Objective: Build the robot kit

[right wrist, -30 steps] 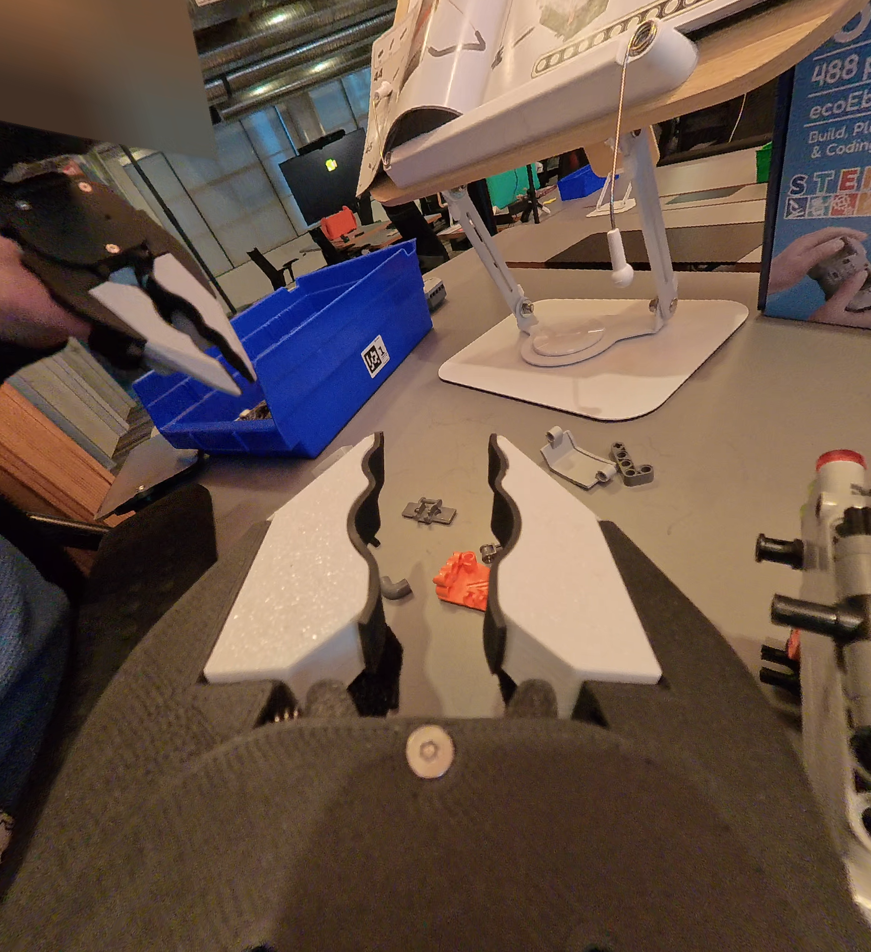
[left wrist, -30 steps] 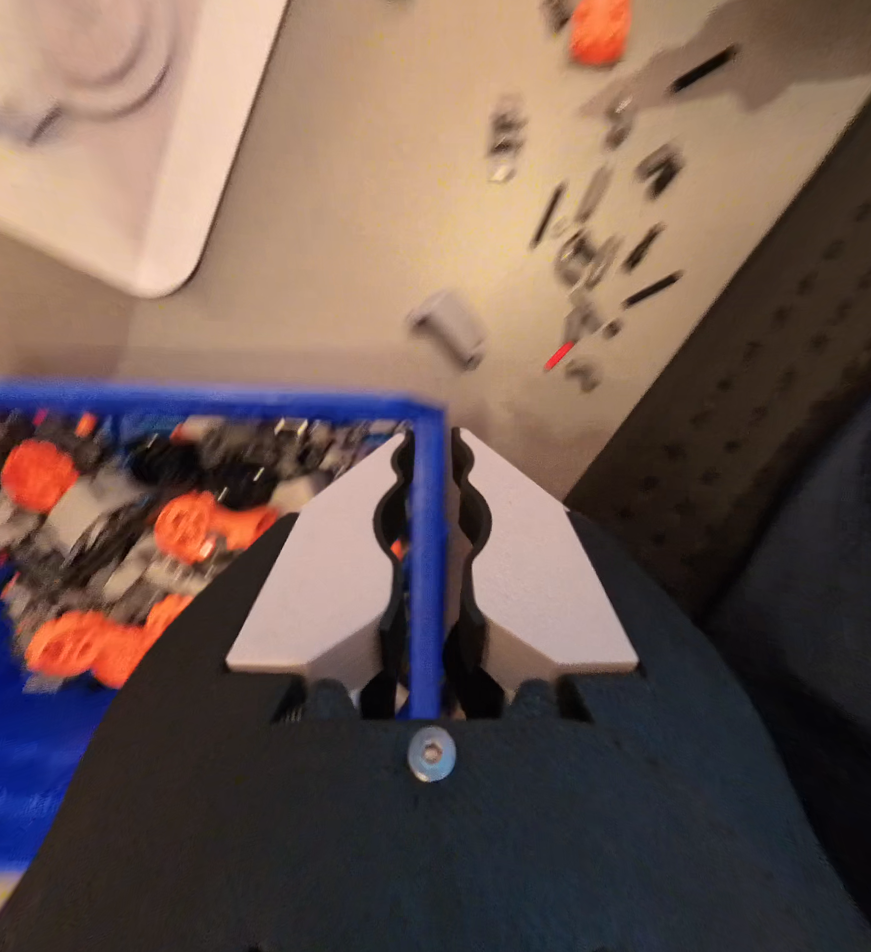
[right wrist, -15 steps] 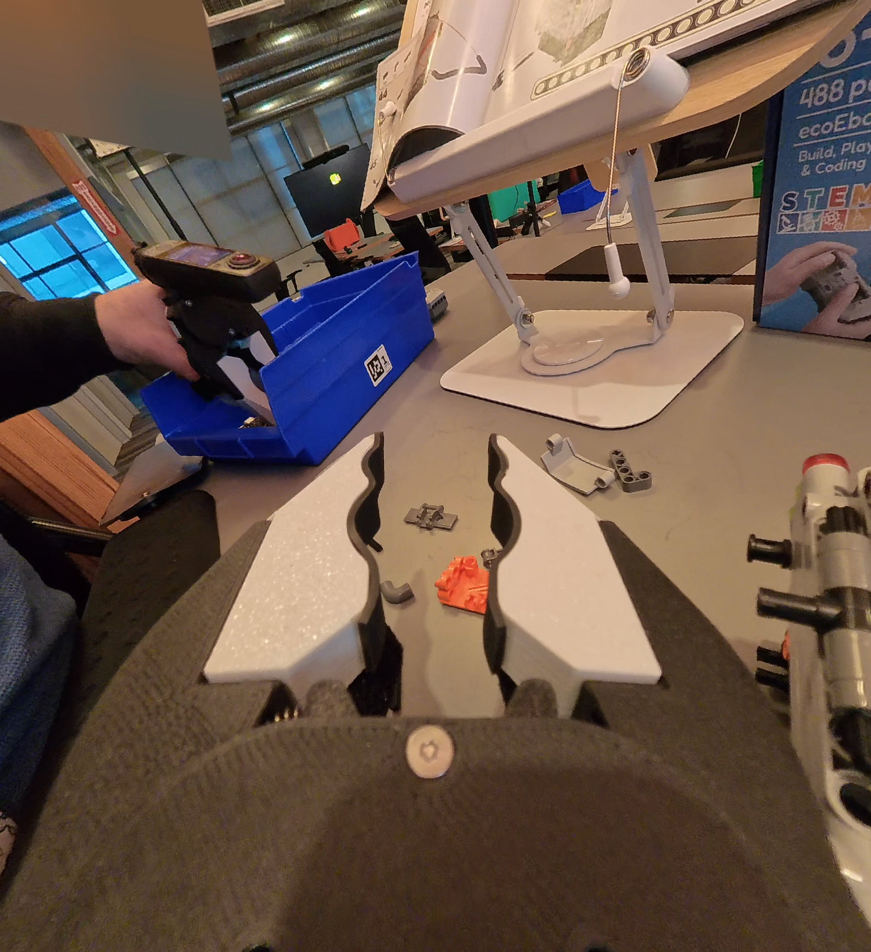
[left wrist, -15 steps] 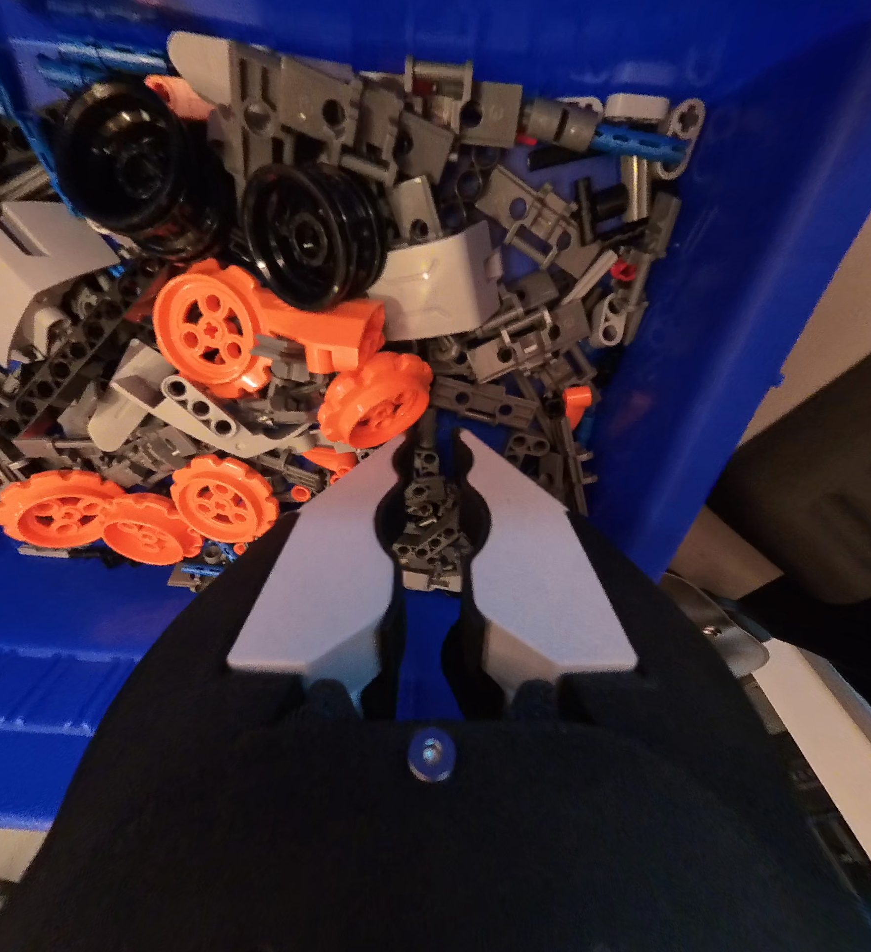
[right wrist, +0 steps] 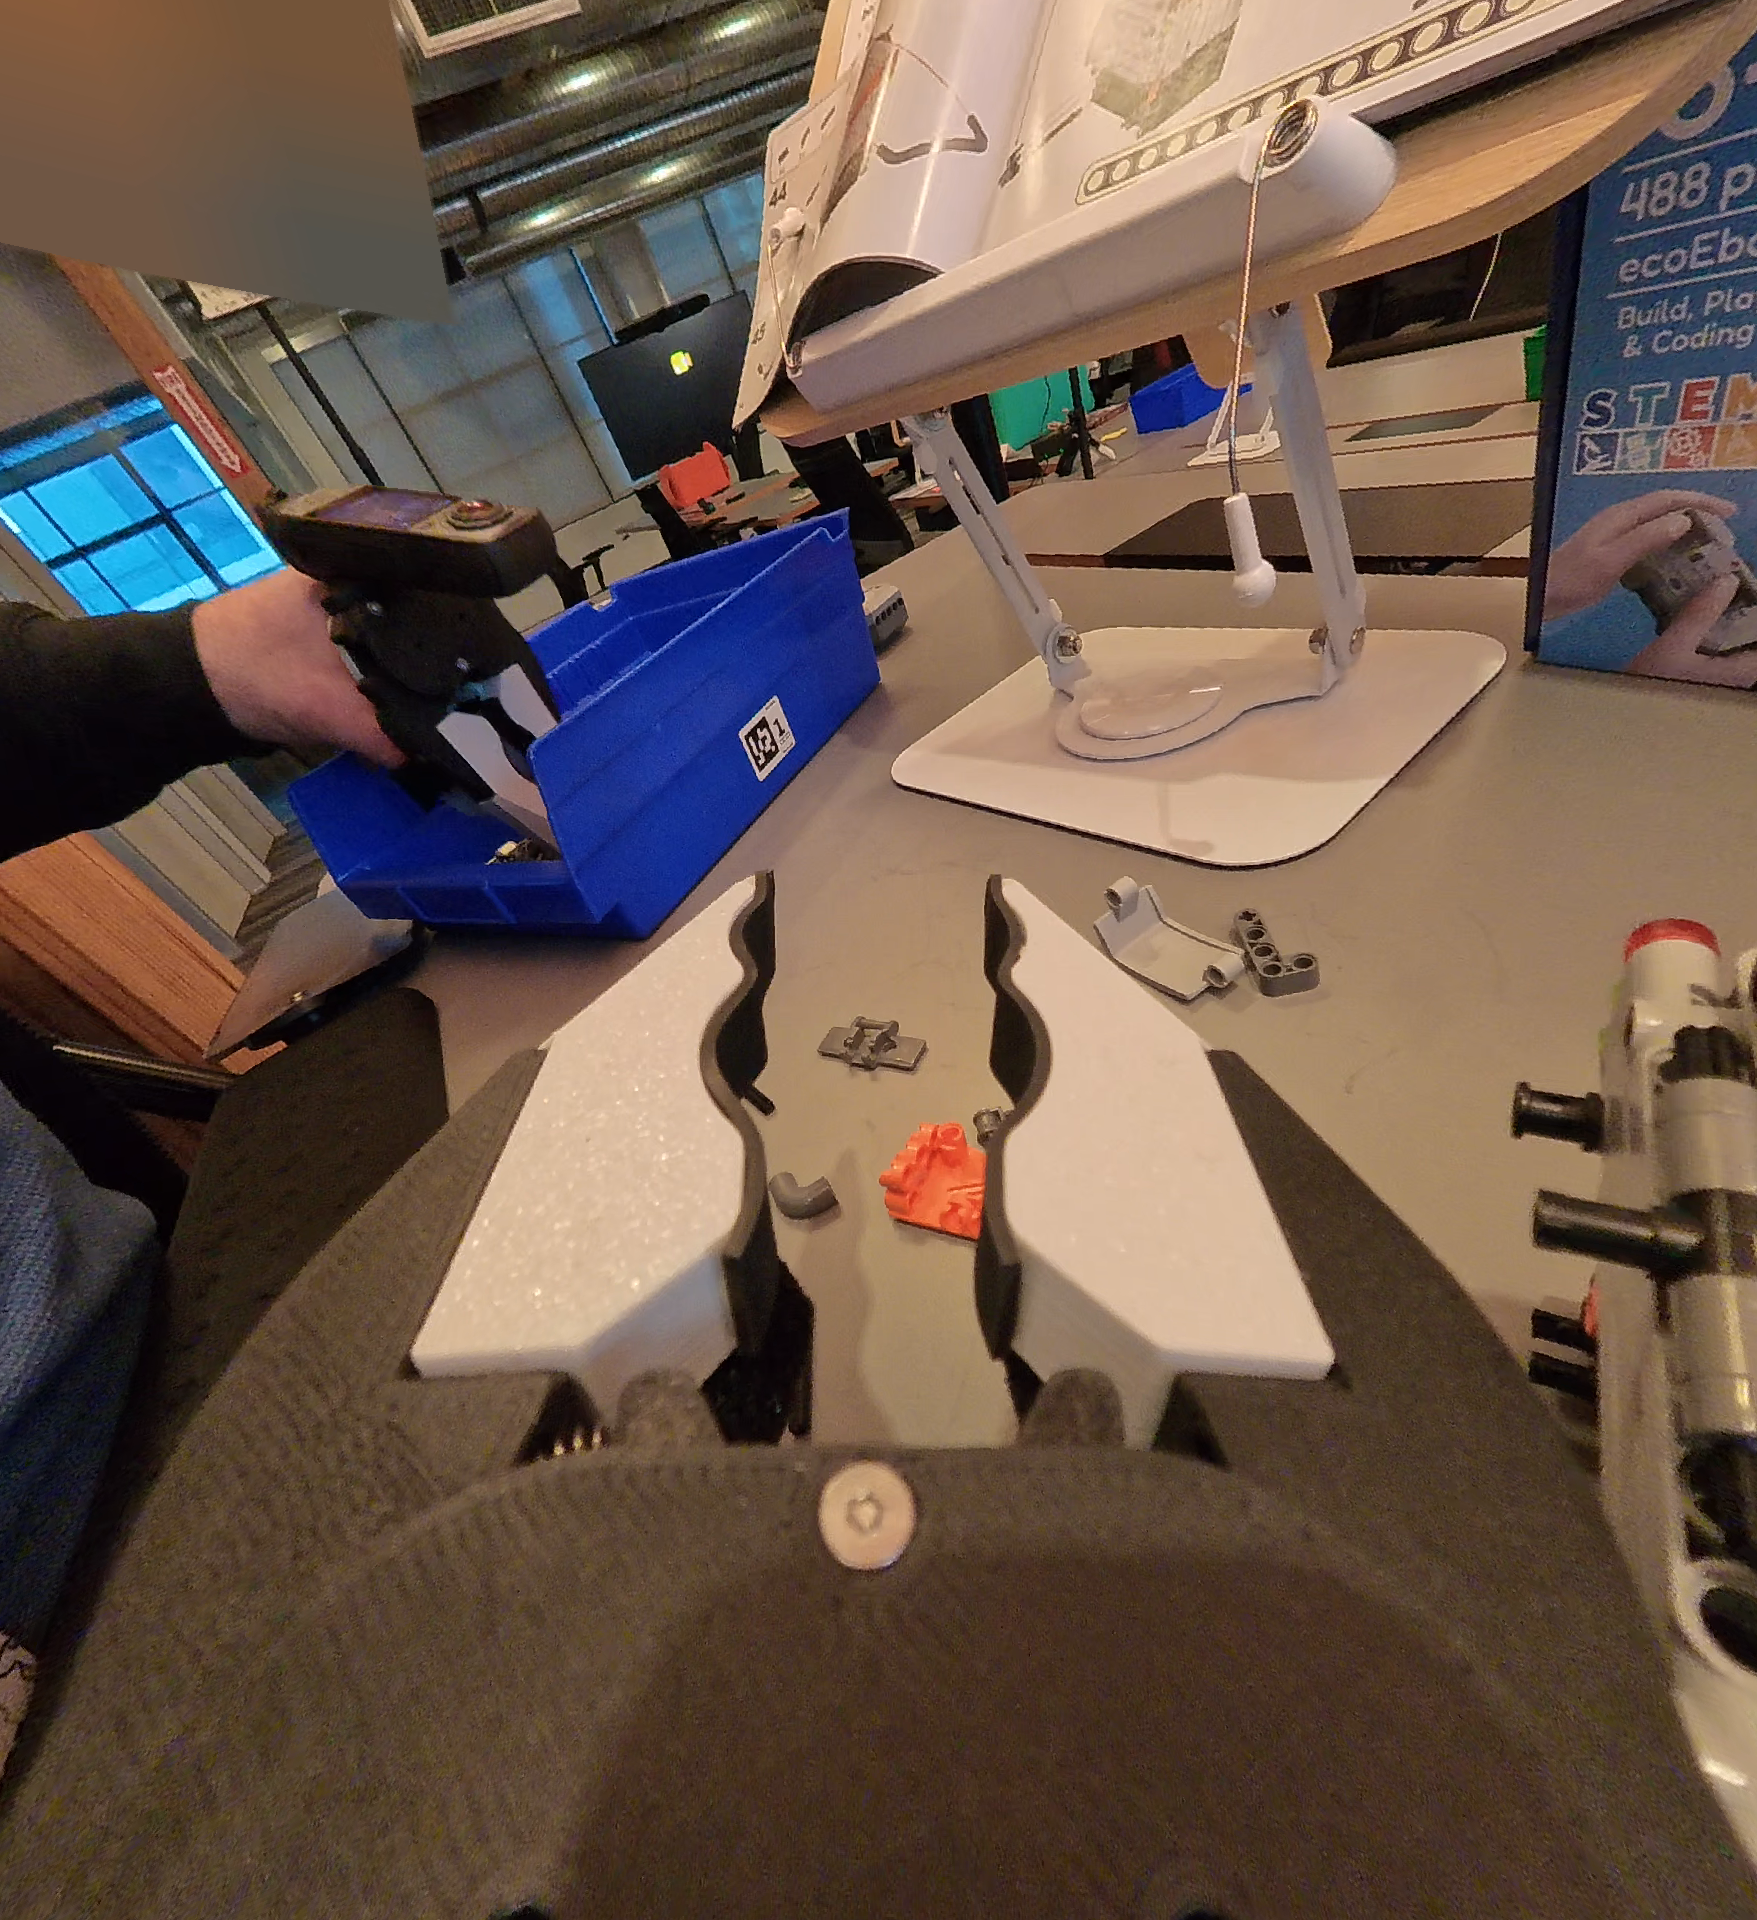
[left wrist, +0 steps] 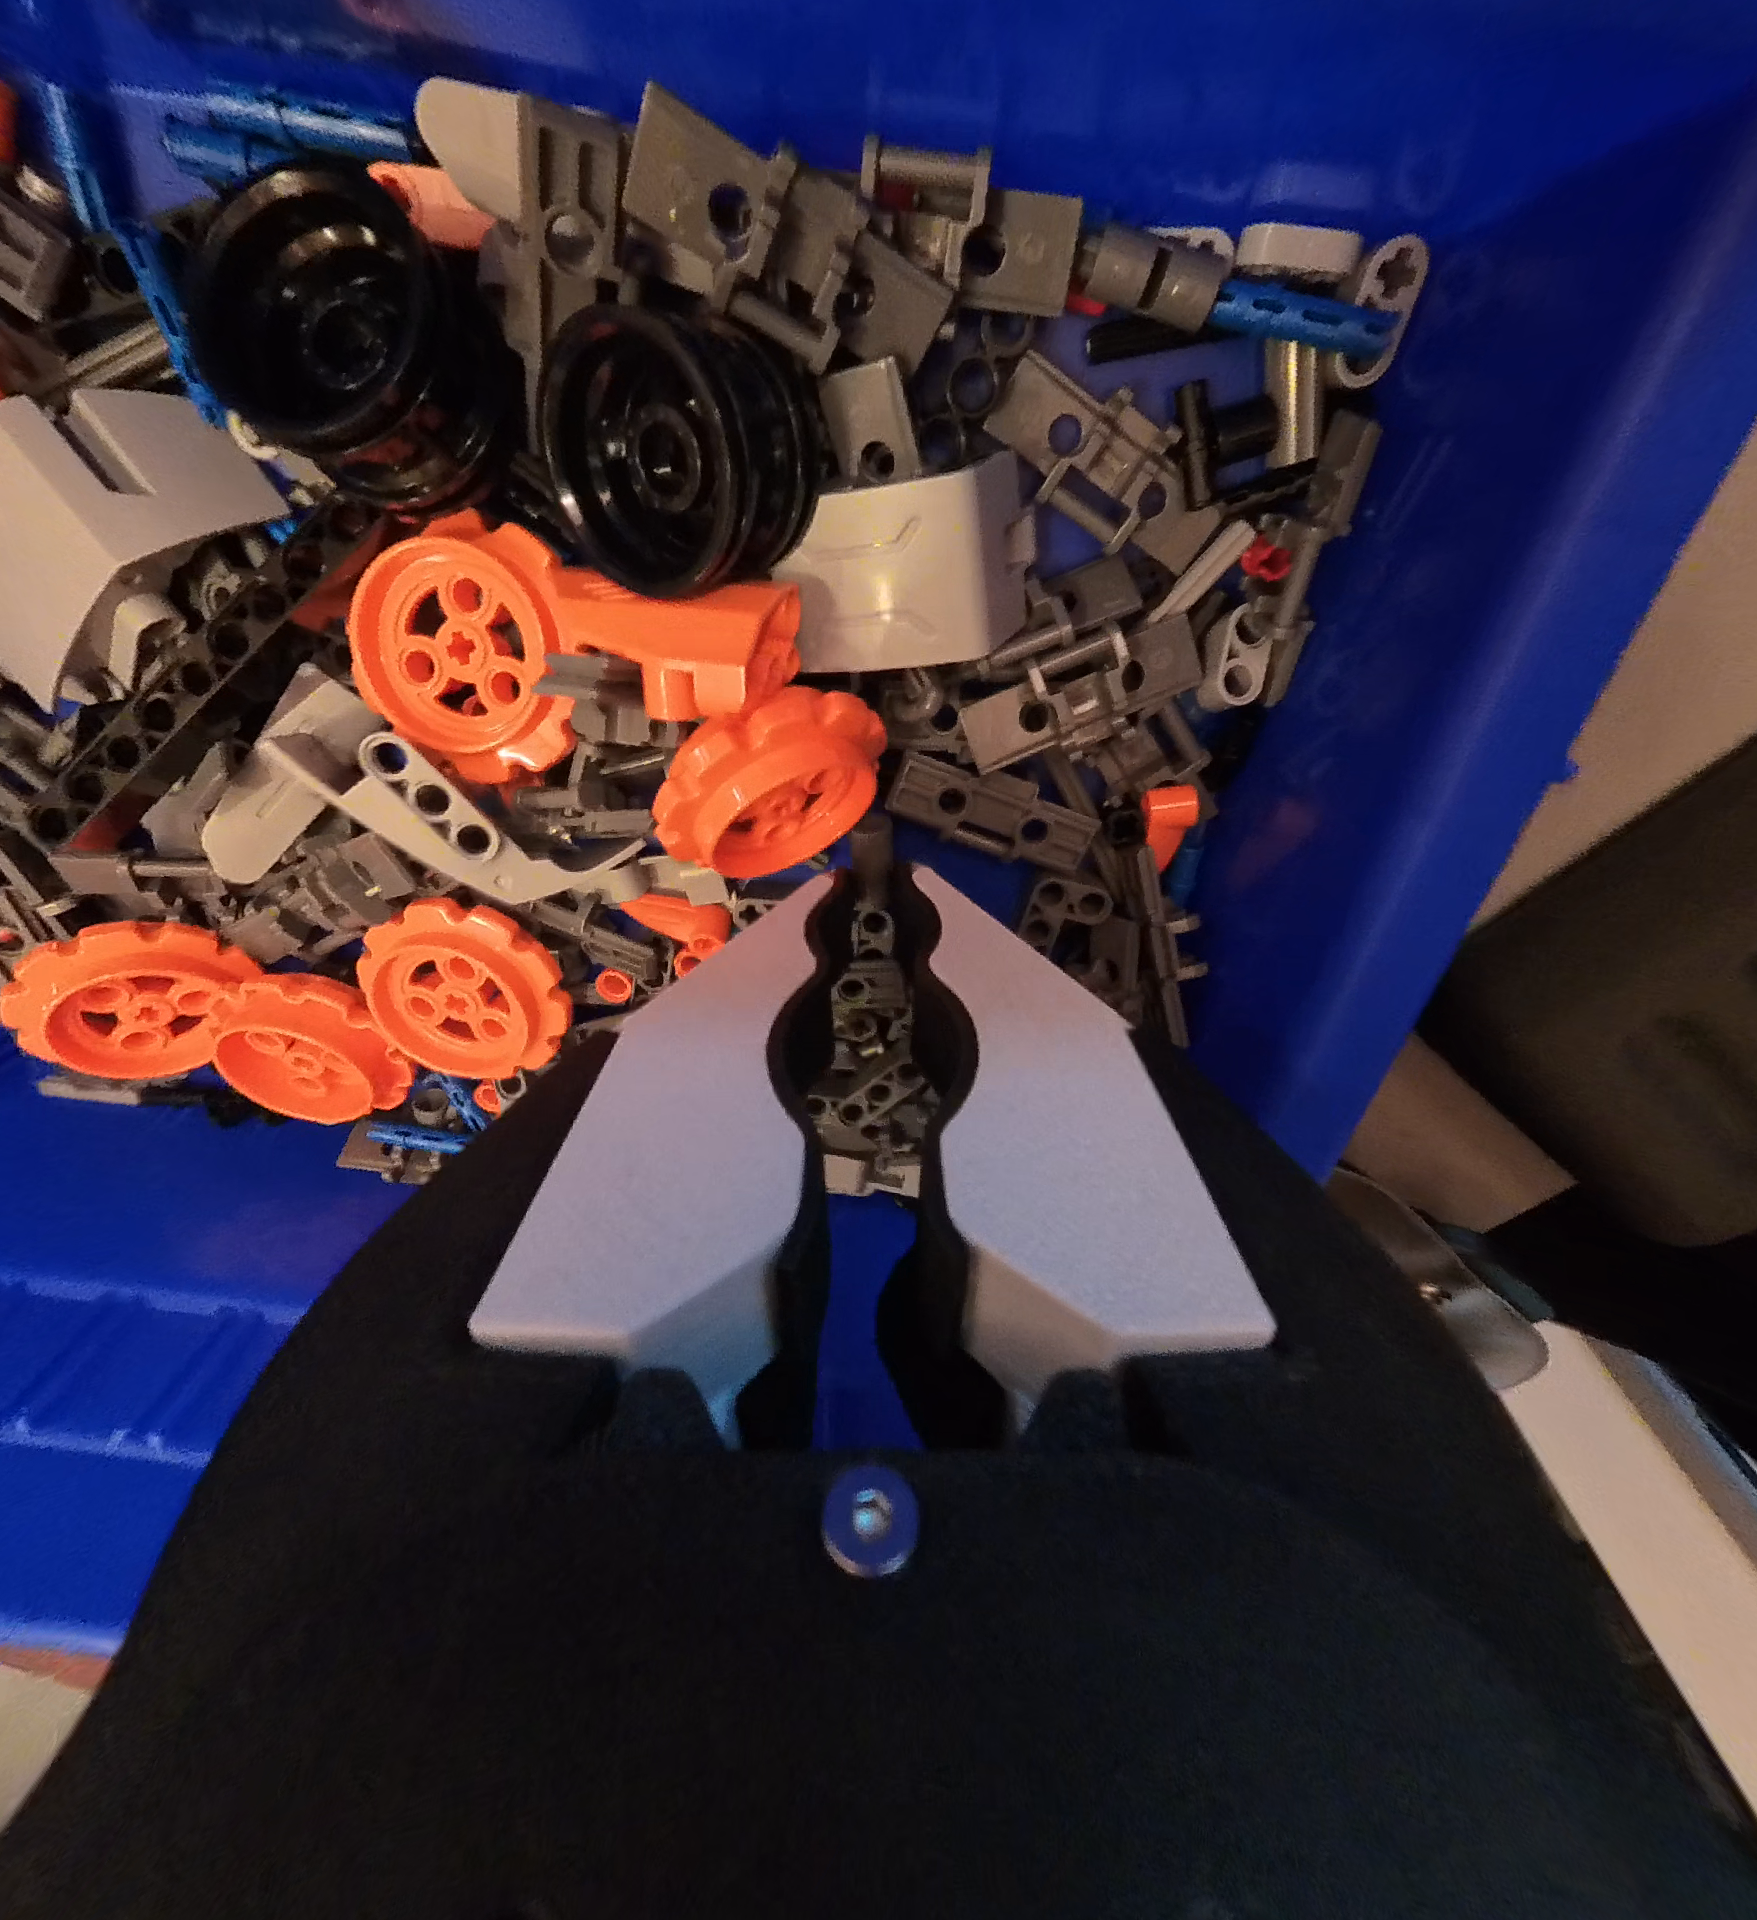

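So the left tool (left wrist: pixel 872 894) is dipped into the blue bin (left wrist: pixel 1373 727), tips nearly together with just a slit between them, over small dark grey connectors (left wrist: pixel 869 1049) right below an orange gear wheel (left wrist: pixel 770 779); can't tell if it pinches anything. The right tool (right wrist: pixel 879 904) hangs wide open and empty over the table (right wrist: pixel 1476 883), an orange piece (right wrist: pixel 936 1179) between its fingers, well clear of the bin.

The left tongs (left wrist: pixel 872 883) are covering part of the heap of small dark grey plastic links (left wrist: pixel 869 1049) inside the blue plastic bin (left wrist: pixel 1373 727); whether they are gripping any is unclear. In the right wrist view, the bin's wall is hiding those tongs' tips, and the frame edge is cutting off the white-and-grey built brick model (right wrist: pixel 1726 1247).
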The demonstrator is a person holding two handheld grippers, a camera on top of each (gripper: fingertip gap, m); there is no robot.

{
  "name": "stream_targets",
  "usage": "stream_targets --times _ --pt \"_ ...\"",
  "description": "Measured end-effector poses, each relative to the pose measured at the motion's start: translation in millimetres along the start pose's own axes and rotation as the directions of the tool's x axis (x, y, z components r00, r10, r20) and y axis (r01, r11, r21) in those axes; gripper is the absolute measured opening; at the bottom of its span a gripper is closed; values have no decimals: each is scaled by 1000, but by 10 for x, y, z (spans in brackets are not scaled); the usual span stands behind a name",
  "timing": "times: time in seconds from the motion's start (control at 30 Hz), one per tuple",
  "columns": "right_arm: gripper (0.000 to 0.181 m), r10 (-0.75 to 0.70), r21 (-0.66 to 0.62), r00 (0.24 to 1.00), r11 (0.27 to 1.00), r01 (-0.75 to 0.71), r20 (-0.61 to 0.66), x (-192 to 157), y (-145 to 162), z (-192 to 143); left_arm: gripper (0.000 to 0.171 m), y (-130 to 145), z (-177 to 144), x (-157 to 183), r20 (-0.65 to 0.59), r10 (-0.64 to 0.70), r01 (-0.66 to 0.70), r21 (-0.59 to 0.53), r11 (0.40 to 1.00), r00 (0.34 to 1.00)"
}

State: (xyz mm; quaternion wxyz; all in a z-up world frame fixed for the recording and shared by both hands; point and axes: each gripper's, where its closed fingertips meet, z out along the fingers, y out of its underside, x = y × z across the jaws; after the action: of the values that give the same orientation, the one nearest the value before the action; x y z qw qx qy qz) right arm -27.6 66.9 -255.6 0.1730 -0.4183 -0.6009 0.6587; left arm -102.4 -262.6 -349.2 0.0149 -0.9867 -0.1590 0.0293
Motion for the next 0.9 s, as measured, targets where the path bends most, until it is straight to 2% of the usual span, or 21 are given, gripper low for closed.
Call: stream_targets --times 0.2,0.37,0.5,0.57,0.63,0.9 --pt "38 1 1 1000 1000 -1 1 -1 0 0 5 -179 -447 244 -60 5 1 103 995 998" --pt "38 0 -6 1000 1000 0 4 -5 13 13 5 -722 -833 872 -151 134 -89 275 957 979" --pt "38 1 -6 1000 1000 -1 2 -2 13 11 5 -1060 -704 1318 -167 238 -183 292 939 957" --pt "38 0 -3 1000 1000 0 1 -2 6 5 5 -1137 -556 1401 -141 254 -214 250 944 957" --pt "37 1 -1 1000 1000 -1 2 -2 4 1 5 -1211 -451 1542 -178 260 -212 250 945 949" --pt "38 3 1 1000 1000 -3 6 -6 -2 3 5 -1313 -61 1550 -100 233 -211 194 958 967"
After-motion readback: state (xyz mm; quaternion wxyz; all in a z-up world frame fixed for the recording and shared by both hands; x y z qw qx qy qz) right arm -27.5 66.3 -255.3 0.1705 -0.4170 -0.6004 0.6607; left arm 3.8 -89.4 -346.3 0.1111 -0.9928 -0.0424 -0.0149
